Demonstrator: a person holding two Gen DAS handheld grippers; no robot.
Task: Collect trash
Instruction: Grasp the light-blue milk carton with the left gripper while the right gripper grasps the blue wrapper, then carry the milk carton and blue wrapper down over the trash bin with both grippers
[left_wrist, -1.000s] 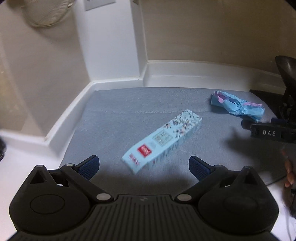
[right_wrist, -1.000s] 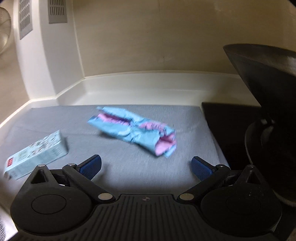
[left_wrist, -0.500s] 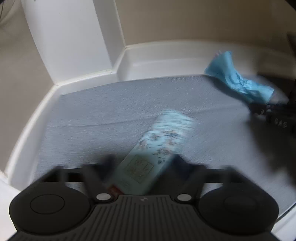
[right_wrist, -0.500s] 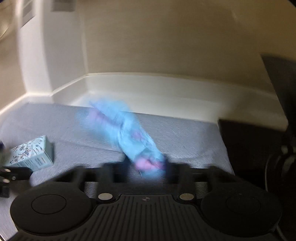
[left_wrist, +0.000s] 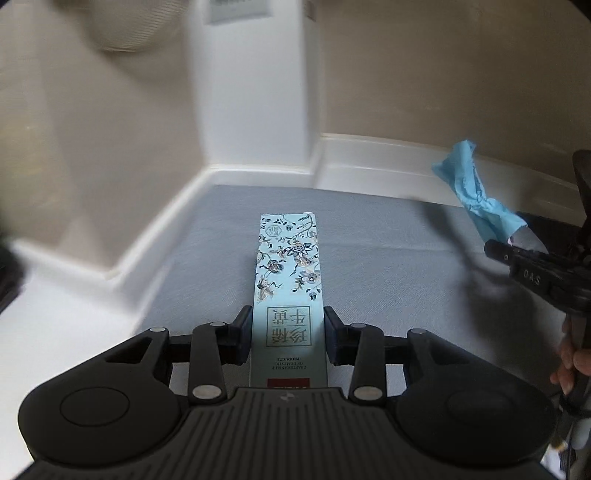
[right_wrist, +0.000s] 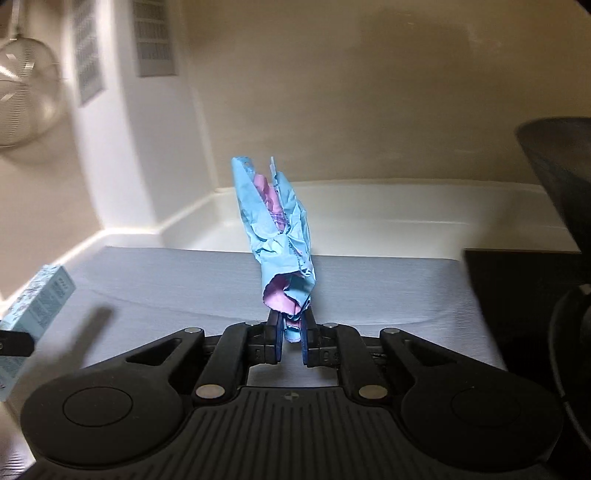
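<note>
Hand-held gripper (left_wrist: 288, 334) clamps box (left_wrist: 286, 273) — "CRAFTSMANSHIP", "PRODUCTS"

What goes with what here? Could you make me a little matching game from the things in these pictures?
Things:
1. floral box
2. crumpled blue wrapper
3. grey mat
4. wire strainer

States:
A. hanging on the wall
B. clamped in the left gripper
C. spread flat on the counter
D. pinched in the right gripper

Pairs: 1-B, 2-D, 3-C, 4-A

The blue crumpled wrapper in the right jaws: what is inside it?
The crumpled wrapper, pinched at its lower end by the right gripper, shows a pink lining in its top opening and at its bottom fold. Whether anything lies deeper inside cannot be seen; the folds cover it.
</note>
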